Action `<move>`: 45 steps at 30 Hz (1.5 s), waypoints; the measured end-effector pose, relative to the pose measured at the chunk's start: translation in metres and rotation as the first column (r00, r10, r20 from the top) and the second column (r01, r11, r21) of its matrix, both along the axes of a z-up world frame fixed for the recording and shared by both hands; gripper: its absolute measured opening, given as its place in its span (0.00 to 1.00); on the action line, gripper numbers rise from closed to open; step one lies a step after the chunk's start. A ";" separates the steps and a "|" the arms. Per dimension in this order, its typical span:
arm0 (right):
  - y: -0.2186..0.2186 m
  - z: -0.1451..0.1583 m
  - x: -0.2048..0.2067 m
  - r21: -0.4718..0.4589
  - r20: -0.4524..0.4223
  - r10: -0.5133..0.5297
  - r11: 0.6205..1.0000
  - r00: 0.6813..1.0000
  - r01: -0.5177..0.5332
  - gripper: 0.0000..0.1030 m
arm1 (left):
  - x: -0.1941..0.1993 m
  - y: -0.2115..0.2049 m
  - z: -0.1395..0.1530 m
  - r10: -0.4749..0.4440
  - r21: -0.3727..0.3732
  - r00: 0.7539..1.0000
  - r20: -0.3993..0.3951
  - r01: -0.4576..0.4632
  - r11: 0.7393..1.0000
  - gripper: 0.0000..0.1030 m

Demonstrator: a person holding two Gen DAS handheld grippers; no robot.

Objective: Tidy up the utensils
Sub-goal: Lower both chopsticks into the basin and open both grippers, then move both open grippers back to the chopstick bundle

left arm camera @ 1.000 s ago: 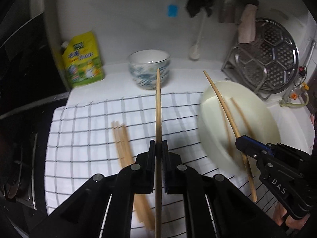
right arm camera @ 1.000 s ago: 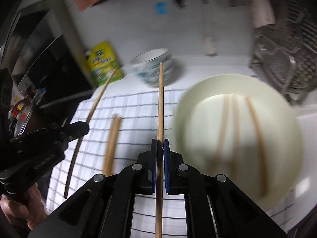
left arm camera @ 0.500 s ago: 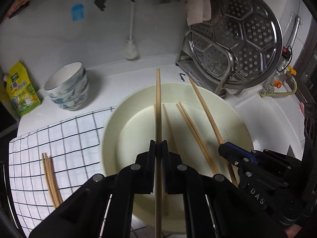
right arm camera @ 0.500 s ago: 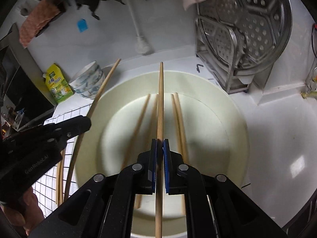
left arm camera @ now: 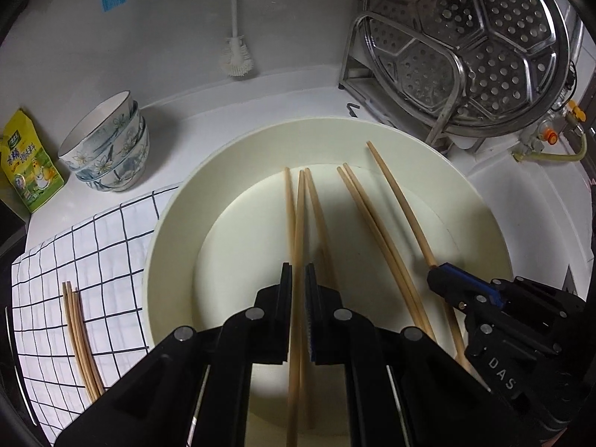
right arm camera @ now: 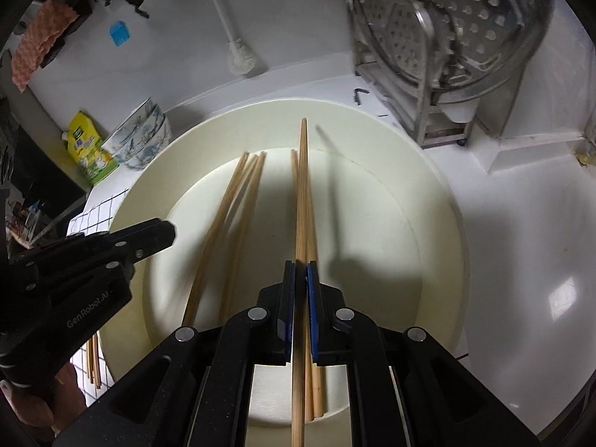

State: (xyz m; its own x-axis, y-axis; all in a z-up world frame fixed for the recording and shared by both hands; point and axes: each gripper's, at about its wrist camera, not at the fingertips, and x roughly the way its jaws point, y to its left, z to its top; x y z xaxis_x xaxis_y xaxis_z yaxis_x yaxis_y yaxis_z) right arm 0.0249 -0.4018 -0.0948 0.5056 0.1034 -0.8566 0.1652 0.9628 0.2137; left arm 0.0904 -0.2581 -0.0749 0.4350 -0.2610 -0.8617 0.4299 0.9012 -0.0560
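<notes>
A wide cream bowl (left arm camera: 171,223) (right arm camera: 439,193) holds several wooden chopsticks (left arm camera: 372,219) (right arm camera: 238,201). My left gripper (left arm camera: 297,272) hangs low over the bowl's middle. Its jaws are opening, and a chopstick (left arm camera: 299,216) lies loose in the gap, its tip down among the others. In the right wrist view the left gripper (right arm camera: 165,229) has nothing sticking out of it. My right gripper (right arm camera: 300,272) (left arm camera: 434,273) is over the bowl's right half. Its jaws are starting to open but still grip a chopstick (right arm camera: 302,171) (left arm camera: 398,201) raised above the bowl.
A checked cloth (left arm camera: 93,246) at the left carries a small bundle of chopsticks (left arm camera: 80,335). Stacked patterned bowls (left arm camera: 108,149) and a yellow pouch (left arm camera: 26,171) stand behind it. A steel rack with a perforated steamer tray (left arm camera: 465,37) stands at the back right, and a white brush (left arm camera: 236,56) leans on the wall.
Both grippers swung from the checked cloth to the cream bowl and sank into it. The left chopstick's tip dropped among those in the bowl. Both jaws have parted slightly.
</notes>
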 end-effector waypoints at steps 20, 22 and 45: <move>0.026 0.032 -0.014 -0.017 0.058 -0.007 1.000 0.998 0.008 0.23 | -0.015 0.053 0.036 0.071 -0.040 0.996 0.058 -0.068 0.997 0.54; 0.032 0.036 -0.016 -0.019 0.064 -0.004 1.000 0.998 0.005 0.23 | -0.017 0.059 0.039 0.073 -0.044 0.995 0.063 -0.071 0.997 0.56; 0.157 0.056 -0.033 -0.050 0.067 0.114 0.993 0.991 -0.111 0.39 | -0.047 0.197 0.048 0.177 -0.071 0.981 0.082 -0.171 0.983 0.64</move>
State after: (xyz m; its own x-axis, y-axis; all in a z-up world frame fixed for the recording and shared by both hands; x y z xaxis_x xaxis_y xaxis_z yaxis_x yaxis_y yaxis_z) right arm -0.0076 -0.2447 -0.0390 0.5513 0.1242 -0.8250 0.0413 0.9836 0.1757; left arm 0.0430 -0.0614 -0.0266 0.5520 -0.2271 -0.8023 0.2725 0.9585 -0.0838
